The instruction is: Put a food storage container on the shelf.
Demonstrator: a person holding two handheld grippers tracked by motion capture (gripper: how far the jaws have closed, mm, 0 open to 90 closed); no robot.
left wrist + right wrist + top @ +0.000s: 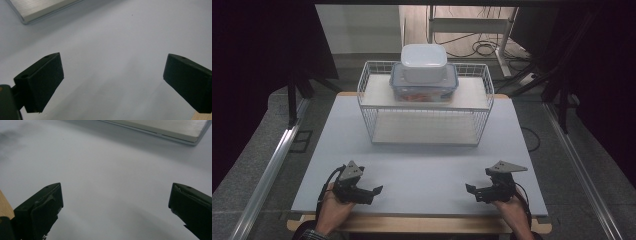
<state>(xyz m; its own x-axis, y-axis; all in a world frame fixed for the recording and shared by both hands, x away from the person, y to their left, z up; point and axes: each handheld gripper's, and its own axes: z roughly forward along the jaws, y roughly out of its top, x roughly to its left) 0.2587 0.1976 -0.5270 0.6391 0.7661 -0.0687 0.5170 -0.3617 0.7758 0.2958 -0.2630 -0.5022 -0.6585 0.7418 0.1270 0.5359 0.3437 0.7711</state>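
White tabletop (422, 170), wood-edged, flanked by dark curtains; cables on floor behind. Wire rack (426, 102) at far centre, clear food container (424, 85) on its upper shelf under white lidded box (423, 62). Left gripper (374, 191), right gripper (471, 189) near front edge, jaws wide apart, empty.

Left gripper (374, 191) and right gripper (471, 189) rest low, apart, jaws wide, pointing inward toward each other.
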